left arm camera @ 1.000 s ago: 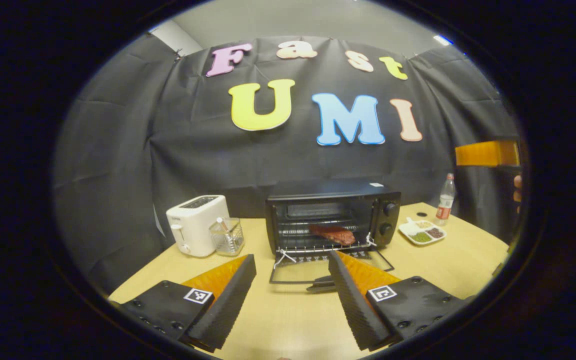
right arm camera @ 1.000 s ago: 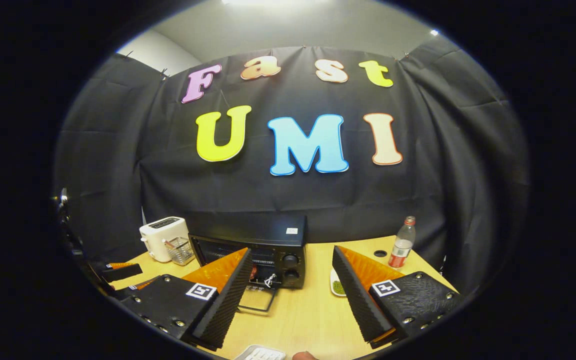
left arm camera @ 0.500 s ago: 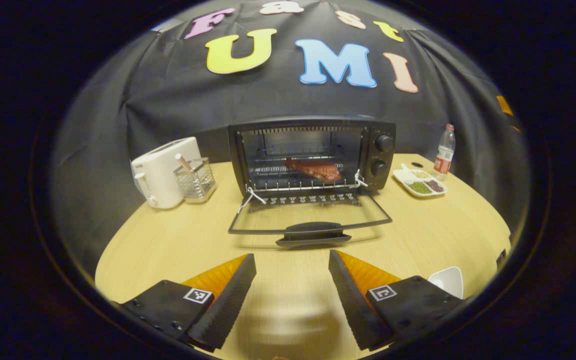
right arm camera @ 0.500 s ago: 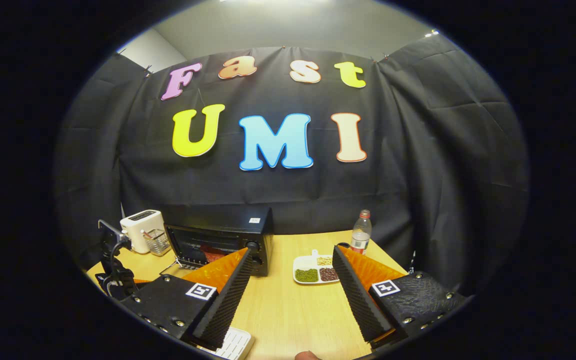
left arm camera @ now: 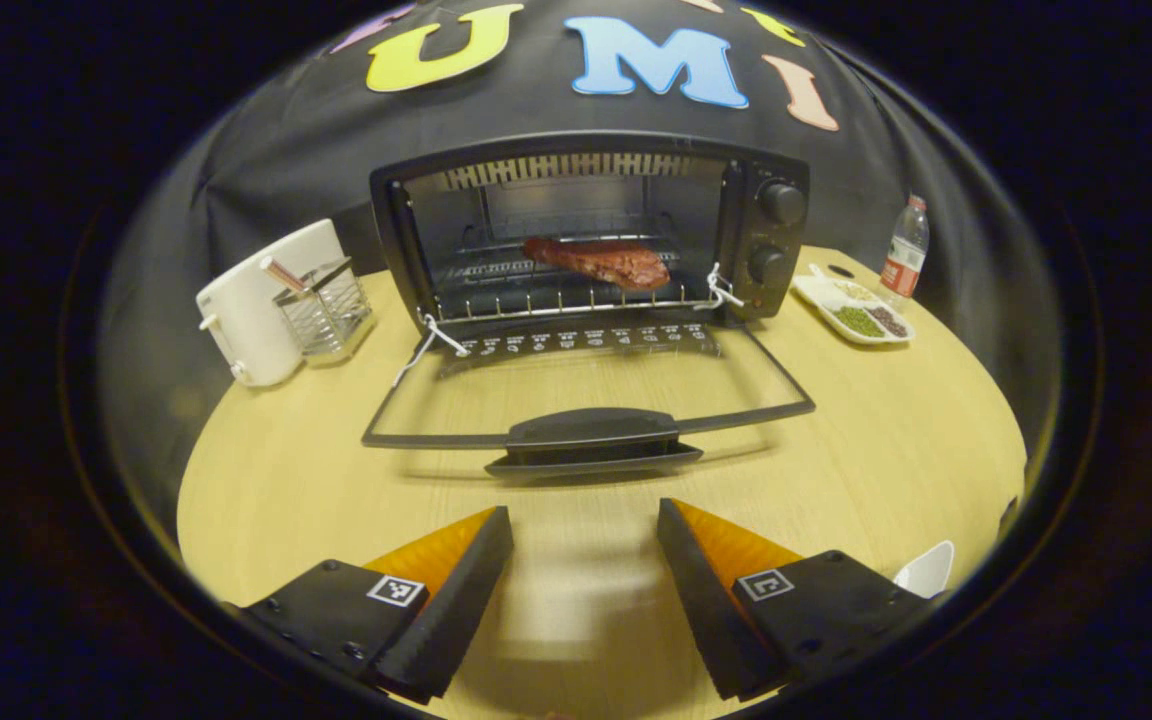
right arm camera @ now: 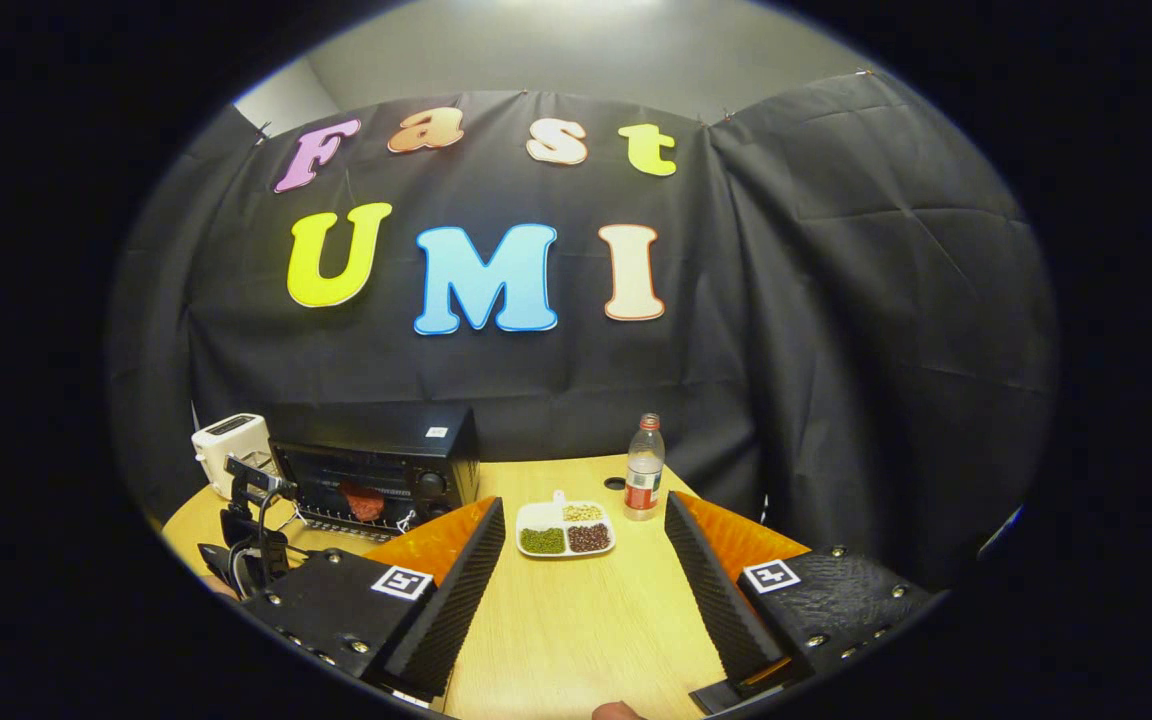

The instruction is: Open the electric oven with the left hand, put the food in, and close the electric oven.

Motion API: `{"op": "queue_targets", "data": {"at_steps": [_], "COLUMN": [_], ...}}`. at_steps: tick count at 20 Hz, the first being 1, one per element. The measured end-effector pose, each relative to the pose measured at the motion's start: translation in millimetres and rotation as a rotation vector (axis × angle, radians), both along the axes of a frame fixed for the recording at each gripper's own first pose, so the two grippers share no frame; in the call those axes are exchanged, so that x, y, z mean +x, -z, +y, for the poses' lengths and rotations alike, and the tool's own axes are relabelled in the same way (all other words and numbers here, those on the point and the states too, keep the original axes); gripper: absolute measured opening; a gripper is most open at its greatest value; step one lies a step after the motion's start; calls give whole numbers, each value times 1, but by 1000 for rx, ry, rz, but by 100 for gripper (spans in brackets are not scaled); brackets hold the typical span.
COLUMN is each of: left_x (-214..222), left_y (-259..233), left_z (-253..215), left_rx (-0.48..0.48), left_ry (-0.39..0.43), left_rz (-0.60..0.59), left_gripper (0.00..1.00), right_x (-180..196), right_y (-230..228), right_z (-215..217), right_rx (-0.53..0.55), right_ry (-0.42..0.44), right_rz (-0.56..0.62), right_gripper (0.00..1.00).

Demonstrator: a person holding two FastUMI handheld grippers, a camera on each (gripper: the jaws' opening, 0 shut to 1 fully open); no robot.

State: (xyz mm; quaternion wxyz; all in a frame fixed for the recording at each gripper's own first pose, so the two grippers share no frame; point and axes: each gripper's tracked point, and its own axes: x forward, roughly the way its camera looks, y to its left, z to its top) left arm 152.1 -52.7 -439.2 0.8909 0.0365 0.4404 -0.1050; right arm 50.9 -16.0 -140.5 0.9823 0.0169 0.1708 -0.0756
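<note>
A: Where do we stand with the electric oven [left arm camera: 591, 235]?

B: Its door [left arm camera: 586, 395] lies folded flat on the table [left arm camera: 266, 470], and the food [left arm camera: 596, 262], a reddish-brown piece, sits on the rack inside, toward the right of the cavity. So we judge the closing is what remains.

A: And our left gripper [left arm camera: 584, 560]?

B: Fingers spread wide, nothing between them. It hovers over the table's near edge, pointed straight at the oven. The door handle [left arm camera: 591, 440] lies directly ahead of the gap, near but not touching.

A: How does the handle run?

B: Its long axis goes side to side, crosswise to the line of our fingers and parallel to the table's near edge. We would likely have to get under its front lip and swing it up and away toward the cavity.

A: Could our right gripper [right arm camera: 584, 580] do it instead?

B: It is also spread and empty, but it looks toward the table's right part, at the divided snack dish [right arm camera: 566, 528] and the bottle [right arm camera: 644, 482]. From there the oven sits well off to the left. The left one is plainly nearer.

A: Anything in the way?

B: The toaster [left arm camera: 256, 300] and wire holder [left arm camera: 326, 305] stand off the oven's left side, well apart from the door's swing.
</note>
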Motion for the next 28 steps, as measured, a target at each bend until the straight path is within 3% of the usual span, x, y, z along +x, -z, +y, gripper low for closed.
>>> {"op": "queue_targets", "data": {"at_steps": [3,6,12,28], "left_x": [13,20,21,61], "left_y": [0,3,-4,-88], "left_z": [-5,-8,-7,-2], "left_rx": [-19,-21,-13,-83], "left_ry": [-6,-11,-6,-22], "left_rz": [0,14,-2,-188], "left_gripper": [94,100,98,98], "right_x": [-1,-3,-1,6], "right_y": [-2,-4,-4,-5], "right_z": [-4,-7,-6,15], "right_rx": [-12,-15,-16,-15], "right_ry": [20,32,33,-6], "right_rz": [-4,-2,-9,-26], "right_gripper": [97,97,97,97]}}
